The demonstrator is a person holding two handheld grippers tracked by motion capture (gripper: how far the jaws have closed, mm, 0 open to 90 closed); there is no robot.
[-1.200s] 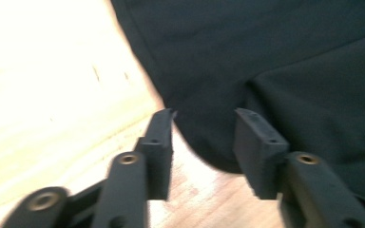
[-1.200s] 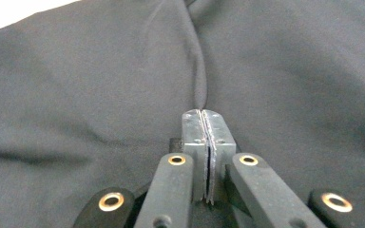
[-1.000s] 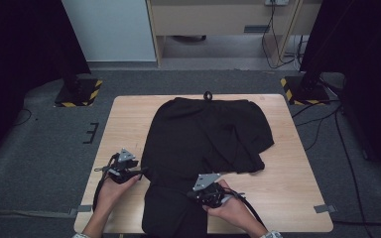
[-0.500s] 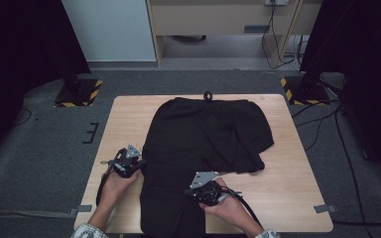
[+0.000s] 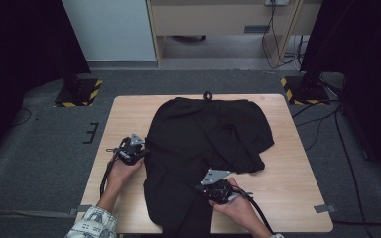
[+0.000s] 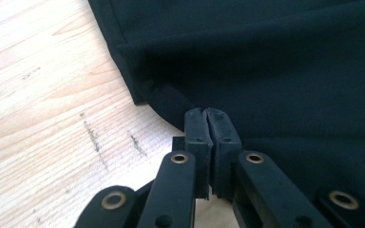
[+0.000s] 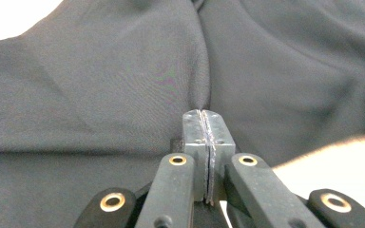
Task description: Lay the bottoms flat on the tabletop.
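Item: black garment (image 5: 206, 144), one piece, dark matte cloth, spread over the middle of the bench (image 5: 297, 188); its far edge lies close to the bench's far edge, its near part runs toward the near edge between the person's two hands. Cloth lies in broad folds, with a rumpled flap bulging toward the right side at mid-bench. Support: bench of pale wood grain, bare to the left and right of the garment. Left tongs (image 5: 131, 150): at the garment's left edge, about mid-depth of the bench, held in the left hand (image 5: 121, 171); in the left gripper view the left tongs (image 6: 212, 128) stand pressed together, tips at the hem where cloth meets wood, pinching the garment's edge (image 6: 171, 102) between the pads. These jaws have just been closing, with the hem between them. Right tongs (image 5: 213, 188): on the near right part of the garment, held in the right hand (image 5: 235, 206); in the right gripper view the right tongs (image 7: 204, 126) are pressed together, with a raised crease of the cloth (image 7: 199, 71) running straight into the tips, so they are pinching a fold of the garment. Adjacent: small dark ring-shaped object (image 5: 208, 95) at the bench's far edge, just beyond the garment; grey carpet floor (image 5: 44, 158) around the bench.
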